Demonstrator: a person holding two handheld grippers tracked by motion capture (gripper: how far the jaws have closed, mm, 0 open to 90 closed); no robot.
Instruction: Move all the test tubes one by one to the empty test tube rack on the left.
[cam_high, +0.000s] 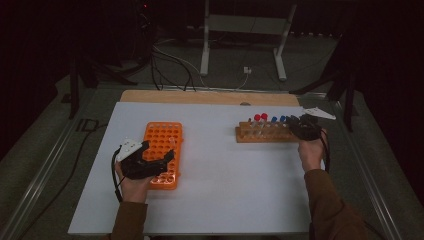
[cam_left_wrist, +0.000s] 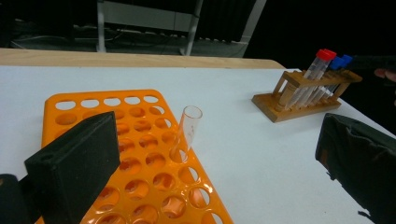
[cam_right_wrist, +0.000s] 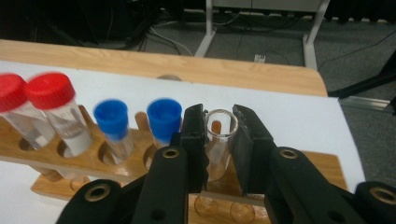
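My right gripper is shut on a clear uncapped tube that stands in the right end of the wooden rack. Left of it in that rack stand two blue-capped tubes and two red-capped tubes. In the high view the right gripper is at the right end of the wooden rack. My left gripper hangs open over the orange rack, its jaws wide apart. Another clear uncapped tube stands in a hole of that rack, ahead of the jaws and untouched. The left gripper is above the near half of the orange rack.
The racks sit on a white board over a wooden table. Bare white surface lies between the two racks and along the near edge. Cables and a metal stand are on the floor beyond the far edge.
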